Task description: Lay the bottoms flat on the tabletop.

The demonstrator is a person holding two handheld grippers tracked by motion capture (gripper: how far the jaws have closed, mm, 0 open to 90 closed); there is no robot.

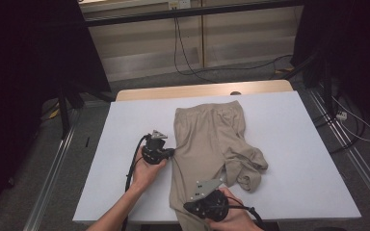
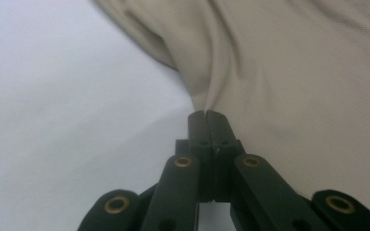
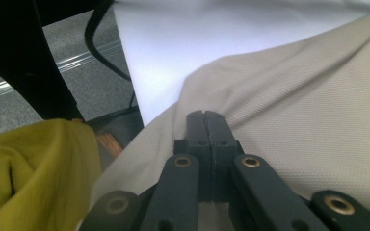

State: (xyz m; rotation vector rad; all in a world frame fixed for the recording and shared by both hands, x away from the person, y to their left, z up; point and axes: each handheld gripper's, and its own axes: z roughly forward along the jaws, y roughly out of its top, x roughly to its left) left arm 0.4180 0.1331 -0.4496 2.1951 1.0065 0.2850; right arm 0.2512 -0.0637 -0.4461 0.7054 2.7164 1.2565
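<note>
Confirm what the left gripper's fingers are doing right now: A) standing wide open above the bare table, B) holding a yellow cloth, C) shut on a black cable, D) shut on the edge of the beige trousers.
D: in the left gripper view the left gripper has its fingers closed together, with the beige trousers puckering into their tips.

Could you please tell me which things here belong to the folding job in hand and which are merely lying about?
In the job:
- beige trousers
- left gripper, shut on the trousers' edge
- right gripper, shut on the trousers near the table's front edge
- white table bearing them

Lying about:
- yellow cloth beside the table
- black cables on the floor beyond
</note>
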